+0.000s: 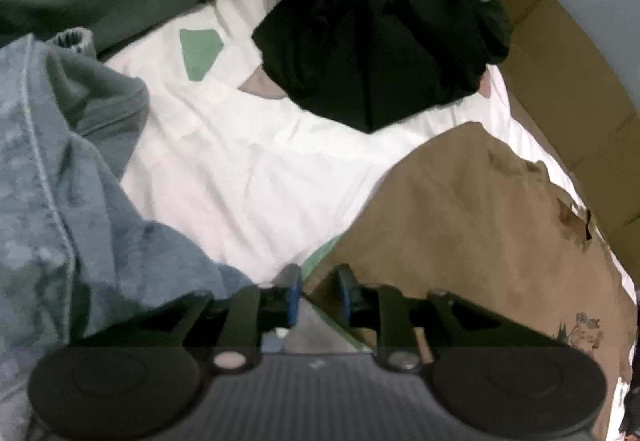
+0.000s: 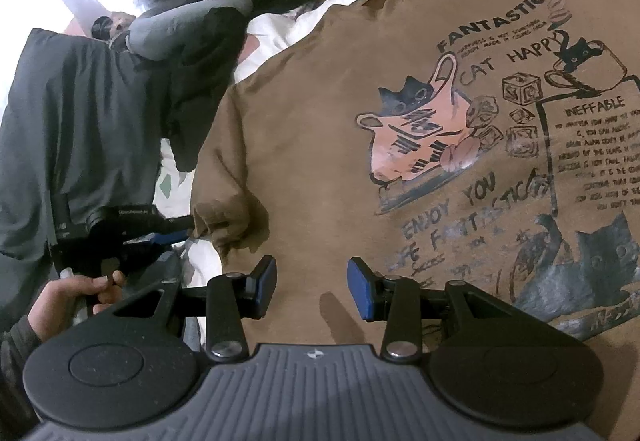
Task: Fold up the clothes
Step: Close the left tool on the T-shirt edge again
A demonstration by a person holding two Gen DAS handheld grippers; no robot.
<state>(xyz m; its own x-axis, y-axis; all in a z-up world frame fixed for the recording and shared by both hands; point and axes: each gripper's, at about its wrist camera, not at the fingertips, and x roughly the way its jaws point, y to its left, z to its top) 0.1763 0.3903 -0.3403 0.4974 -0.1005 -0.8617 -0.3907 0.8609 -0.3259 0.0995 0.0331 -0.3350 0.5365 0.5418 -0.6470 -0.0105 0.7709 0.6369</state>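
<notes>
Here, on the brown shirt [image 2: 320,129], spread flat over a white bed [image 1: 248,177], printed: "FANTASTIC", "CAT HAPPY", "INEFFABLE", "ENJOY YOU LIFE FANTASTIC". Right hand-held gripper [image 2: 312,283] tilted down just above the print, jaws about half apart, nothing between. Left hand-held gripper [image 1: 318,295] pitched steeply at the shirt's sleeve edge, jaws narrow, not visibly clamped on cloth. Left of the shirt, a hand [image 2: 76,295] on its handle.

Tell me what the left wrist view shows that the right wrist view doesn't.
Left wrist only: a blue-grey patterned garment and a black garment heaped on the bedding.
Right wrist only: the brown T-shirt's cat print, the open right gripper over it, and a hand holding the left gripper.
Both: the brown T-shirt on white bedding.
</notes>
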